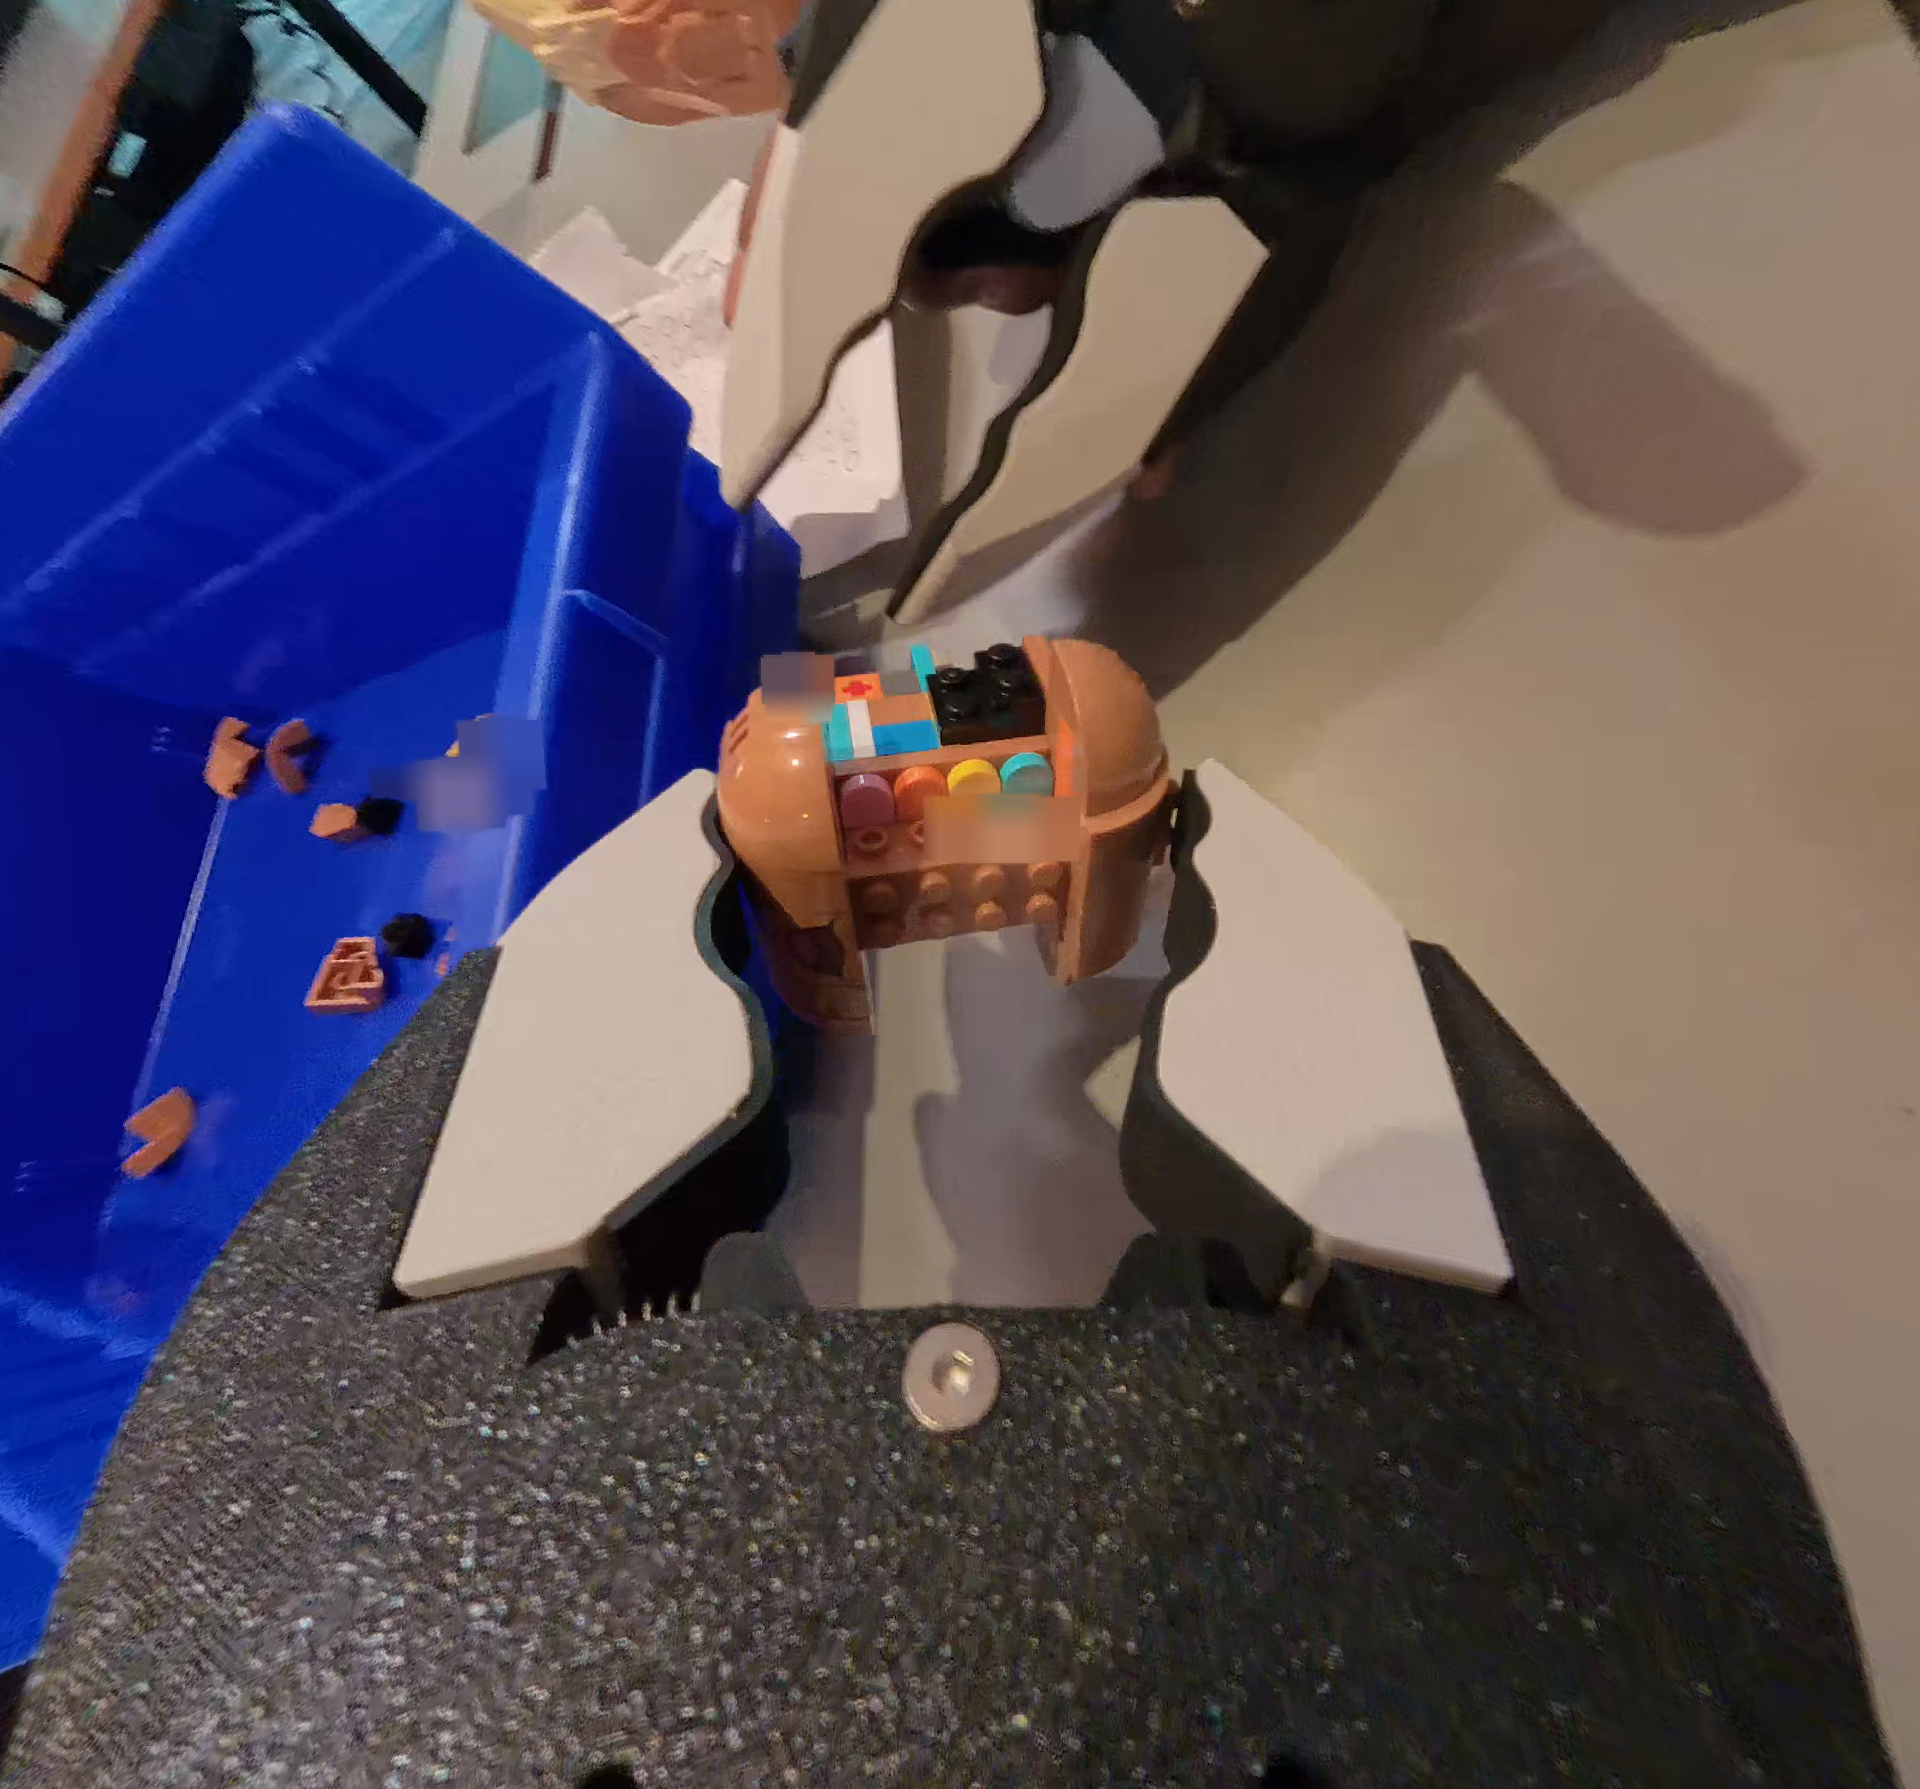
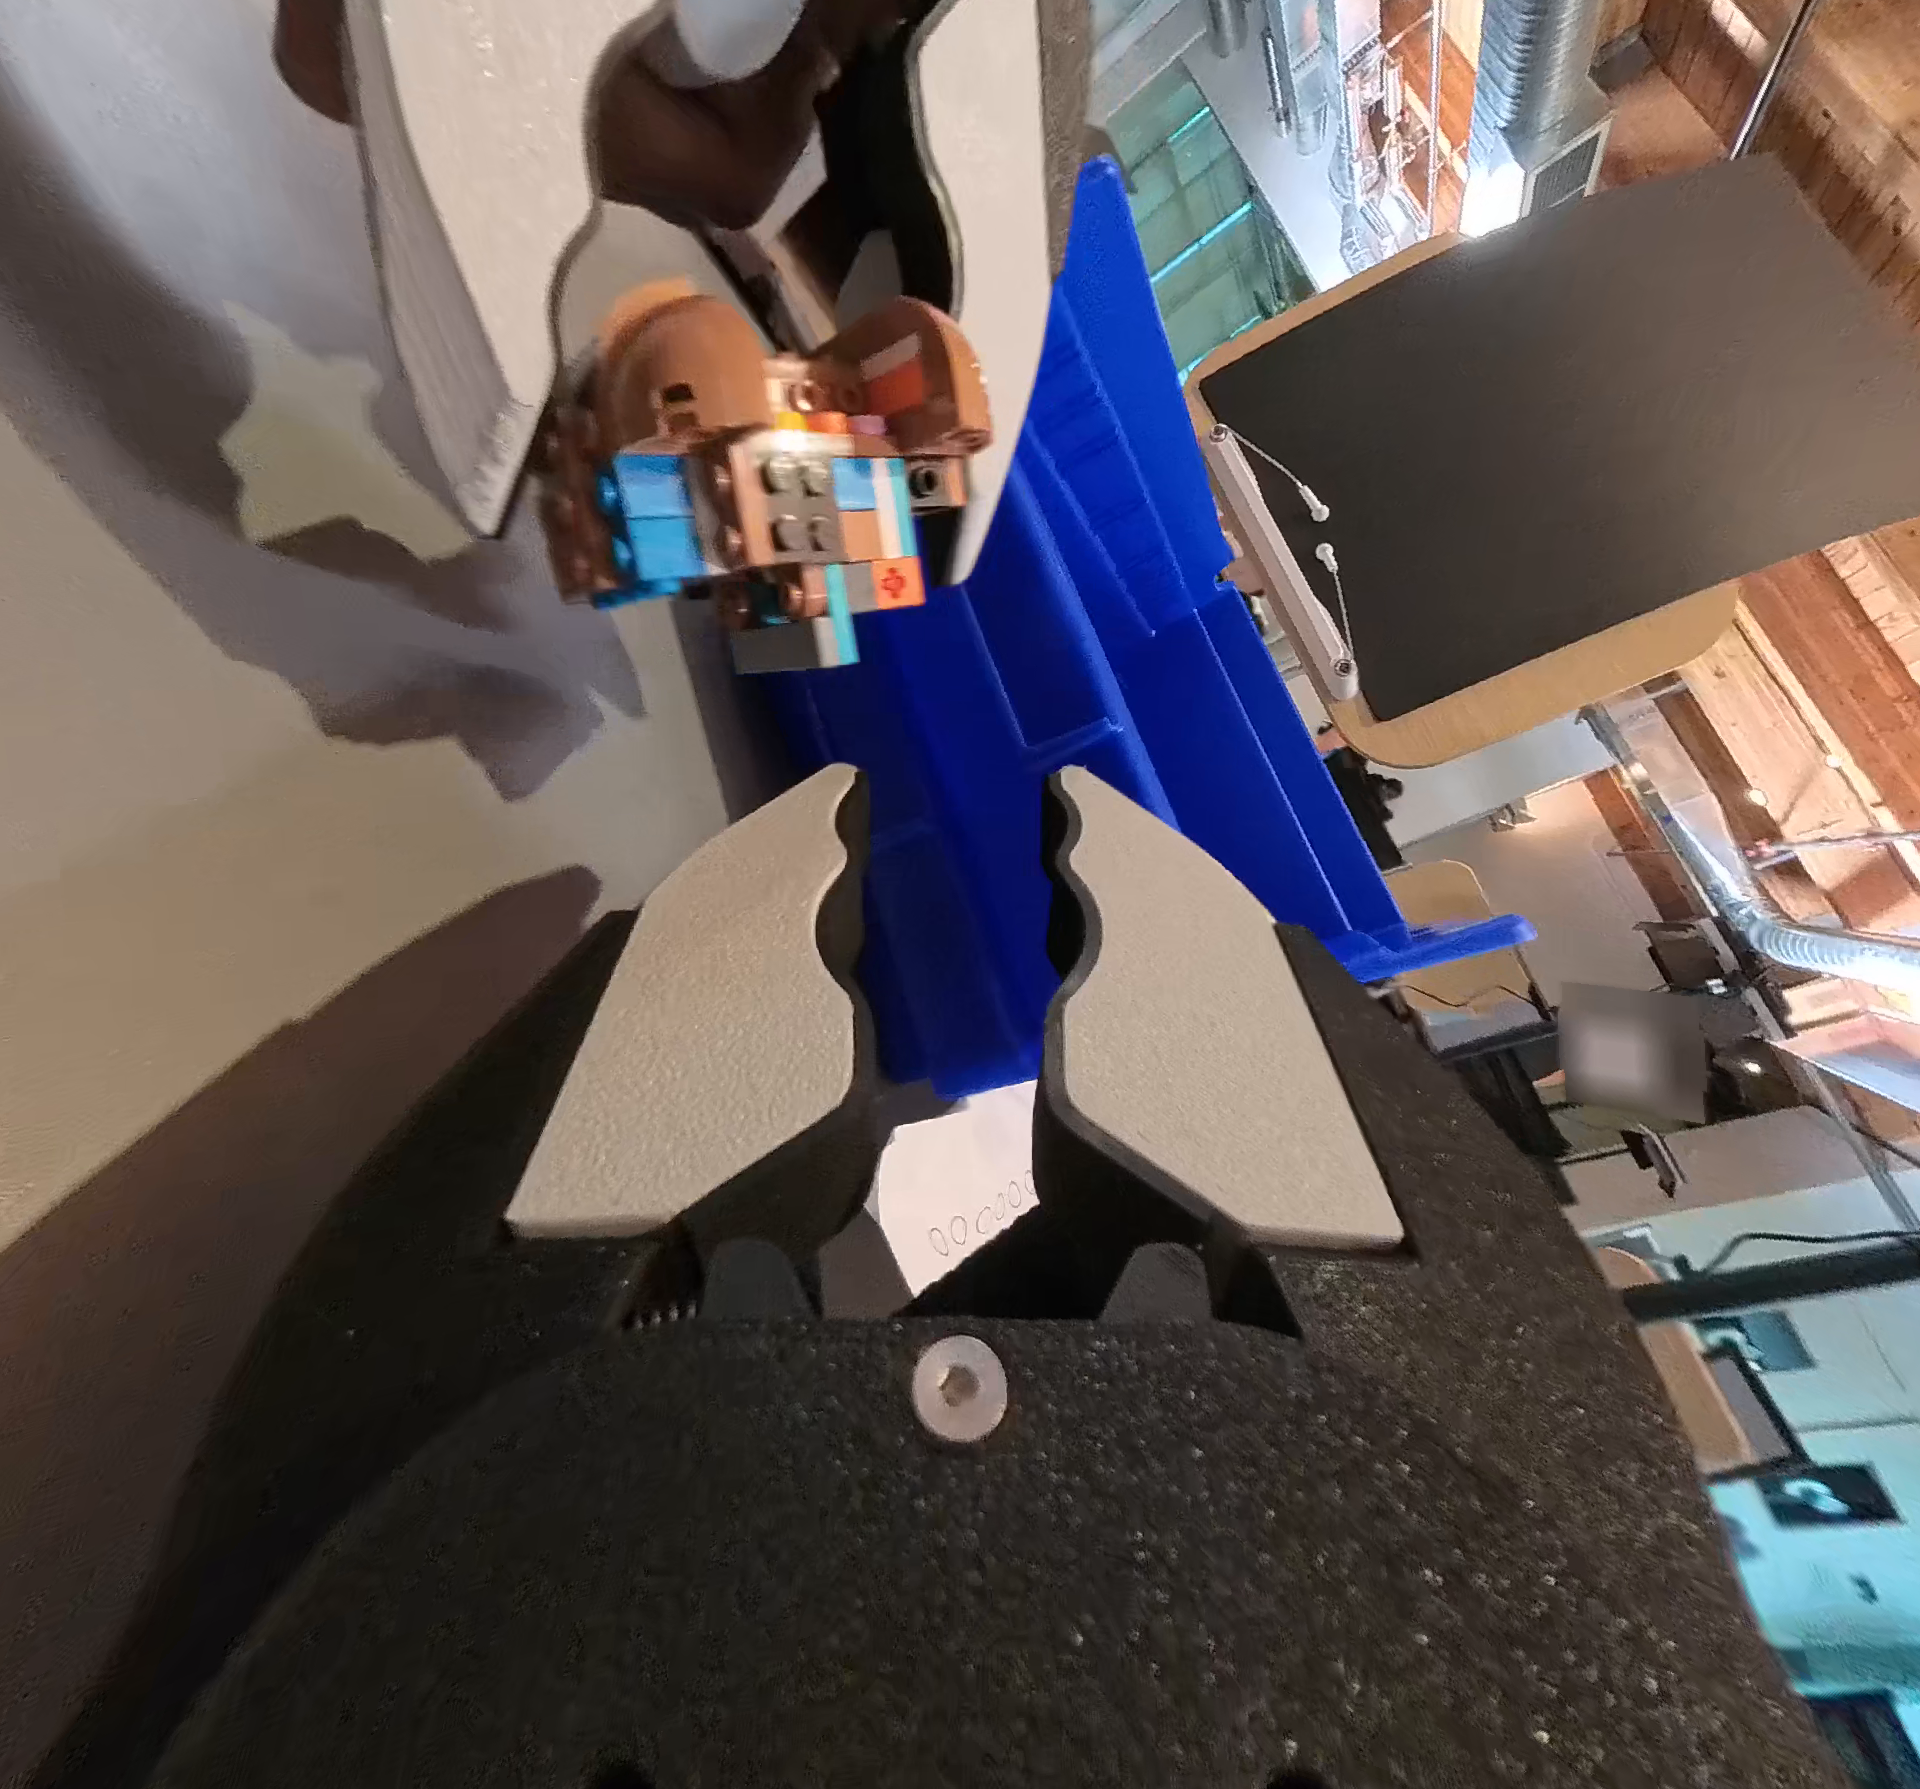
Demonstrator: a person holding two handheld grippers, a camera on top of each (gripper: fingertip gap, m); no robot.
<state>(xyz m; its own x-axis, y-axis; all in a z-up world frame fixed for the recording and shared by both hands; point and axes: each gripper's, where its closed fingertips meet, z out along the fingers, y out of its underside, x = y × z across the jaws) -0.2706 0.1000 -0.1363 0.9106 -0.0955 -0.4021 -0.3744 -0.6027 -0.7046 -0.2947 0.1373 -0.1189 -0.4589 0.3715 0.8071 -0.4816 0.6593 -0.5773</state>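
The left gripper clenches a tan brick model just above the table, beside the blue bin holding loose tan pieces, while the right gripper, fingers slightly parted and empty, hovers near the model.

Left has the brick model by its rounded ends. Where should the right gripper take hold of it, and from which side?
Probably the black studded brick on the brick model, from the far side opposite the left gripper. Its flat, square sides suit the fingers, while the rounded tan ends are already clamped. The right gripper hangs there, empty, fingers apart. The blue bin crowds one side.
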